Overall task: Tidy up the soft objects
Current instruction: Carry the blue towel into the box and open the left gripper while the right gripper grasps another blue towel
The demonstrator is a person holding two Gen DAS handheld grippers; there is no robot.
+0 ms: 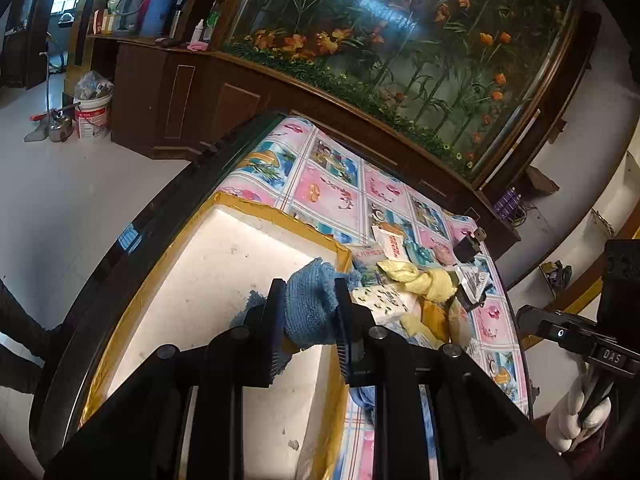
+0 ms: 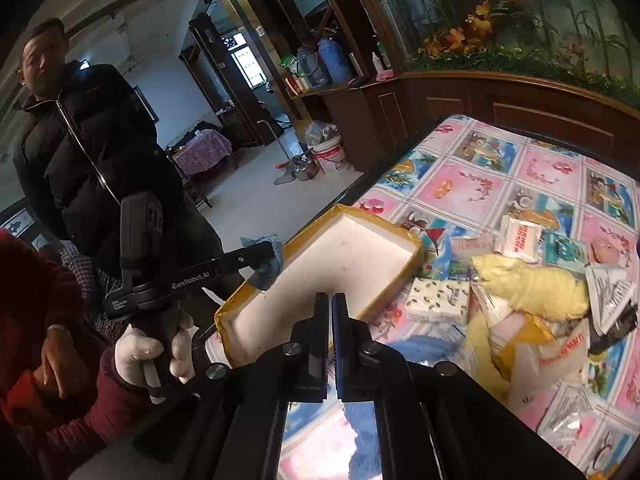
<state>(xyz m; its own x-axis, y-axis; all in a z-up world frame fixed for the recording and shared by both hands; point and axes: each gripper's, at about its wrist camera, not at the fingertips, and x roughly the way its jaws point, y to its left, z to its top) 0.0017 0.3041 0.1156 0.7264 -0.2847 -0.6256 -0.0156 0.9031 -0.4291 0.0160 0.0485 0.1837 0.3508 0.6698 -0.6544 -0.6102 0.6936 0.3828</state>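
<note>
Left hand-held gripper (image 1: 308,312) clamps blue cloth (image 1: 310,300) over foam box (image 1: 224,264), right hand-held gripper (image 2: 331,320) closed, empty; trailing edge may snag box rim.

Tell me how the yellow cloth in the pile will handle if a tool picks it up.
The yellow cloth lies crumpled and folded, so it will probably droop. It looks light and unlikely to slip. Packets rest against it, so lifting may drag them.

Your tray (image 2: 400,240) sits on the bench (image 2: 552,168) near its left edge. Right of the tray lies a heap of cloths (image 2: 536,284) and packets (image 2: 520,236). Your left tongs (image 1: 308,304) hold a towel (image 1: 312,300) over the tray's right rim.
</note>
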